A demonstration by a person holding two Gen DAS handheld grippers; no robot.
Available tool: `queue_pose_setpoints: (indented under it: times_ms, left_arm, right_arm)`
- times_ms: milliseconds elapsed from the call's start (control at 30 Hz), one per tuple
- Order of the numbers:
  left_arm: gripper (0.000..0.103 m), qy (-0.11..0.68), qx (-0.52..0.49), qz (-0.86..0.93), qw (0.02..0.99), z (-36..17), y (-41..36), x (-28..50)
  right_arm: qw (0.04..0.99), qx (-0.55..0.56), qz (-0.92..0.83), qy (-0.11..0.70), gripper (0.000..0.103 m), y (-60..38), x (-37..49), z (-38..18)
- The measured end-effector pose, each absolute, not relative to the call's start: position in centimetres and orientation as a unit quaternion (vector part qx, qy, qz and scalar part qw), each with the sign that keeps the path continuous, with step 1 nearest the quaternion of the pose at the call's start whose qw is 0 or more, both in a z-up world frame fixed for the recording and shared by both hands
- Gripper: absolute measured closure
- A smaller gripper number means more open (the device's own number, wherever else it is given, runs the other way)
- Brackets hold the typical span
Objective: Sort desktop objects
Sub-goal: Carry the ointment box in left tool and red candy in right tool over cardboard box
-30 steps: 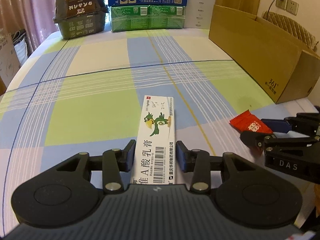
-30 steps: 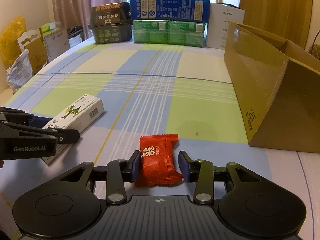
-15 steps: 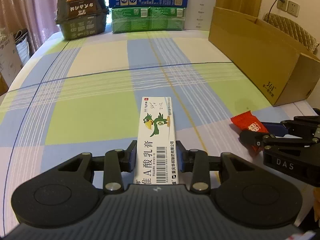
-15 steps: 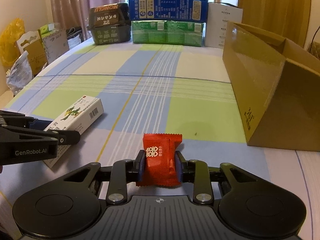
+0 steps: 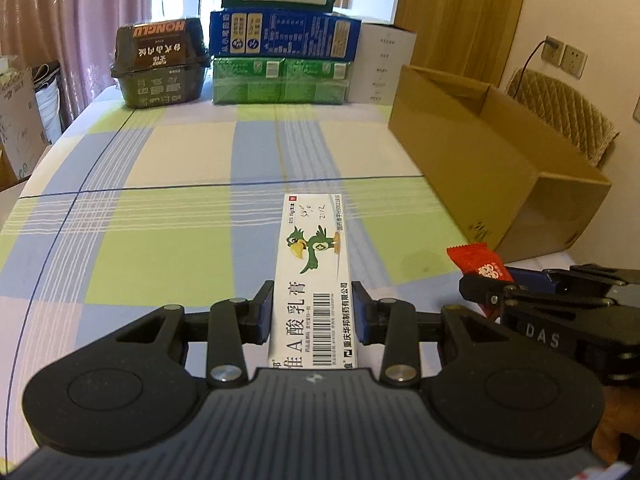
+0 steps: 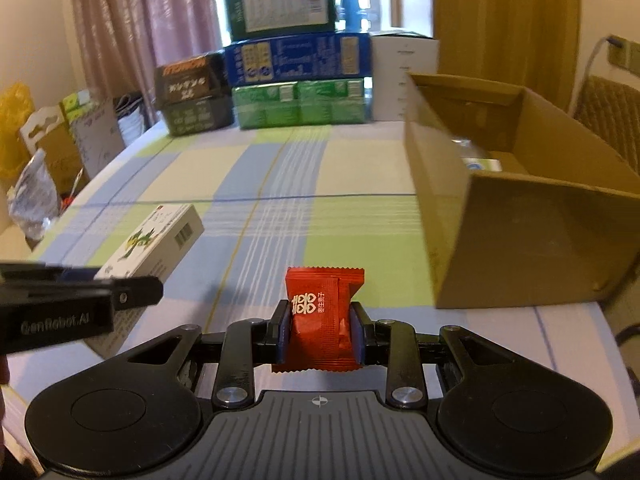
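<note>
White ointment carton [image 5: 314, 276] and red candy packet [image 6: 322, 316], each held off the checked worktop [image 5: 160, 216]; open cardboard box [image 6: 520, 216] on the right.

The carton is long and flat, white, printed with a green bird, a barcode and black Chinese characters; it points lengthwise away toward the far side, its near end clamped between the left tongs [image 5: 313, 312]. The packet is a small glossy red pillow wrapper with crimped ends and a white double-happiness mark, upright between the right tongs [image 6: 320, 328], which pinch its sides. The brown box stands to the right, top open, something pale lying inside.
</note>
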State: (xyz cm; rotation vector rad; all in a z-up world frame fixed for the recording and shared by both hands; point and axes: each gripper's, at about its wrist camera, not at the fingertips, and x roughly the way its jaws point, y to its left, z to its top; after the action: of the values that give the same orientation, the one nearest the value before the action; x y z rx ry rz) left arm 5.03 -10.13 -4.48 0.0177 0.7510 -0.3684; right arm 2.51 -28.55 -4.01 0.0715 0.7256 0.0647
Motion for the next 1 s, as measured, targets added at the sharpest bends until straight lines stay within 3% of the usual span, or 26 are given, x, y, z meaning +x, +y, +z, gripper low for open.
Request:
queue_pose_setpoints:
  times_ms: [1000]
  left_arm:
    - [0.07, 0.324, 0.028, -0.278, 0.904, 2.7, -22.7, 2.1]
  right_arm:
    - [0.948, 0.073, -0.067, 0.302, 0.076, -40.4, -1.2, 5.2]
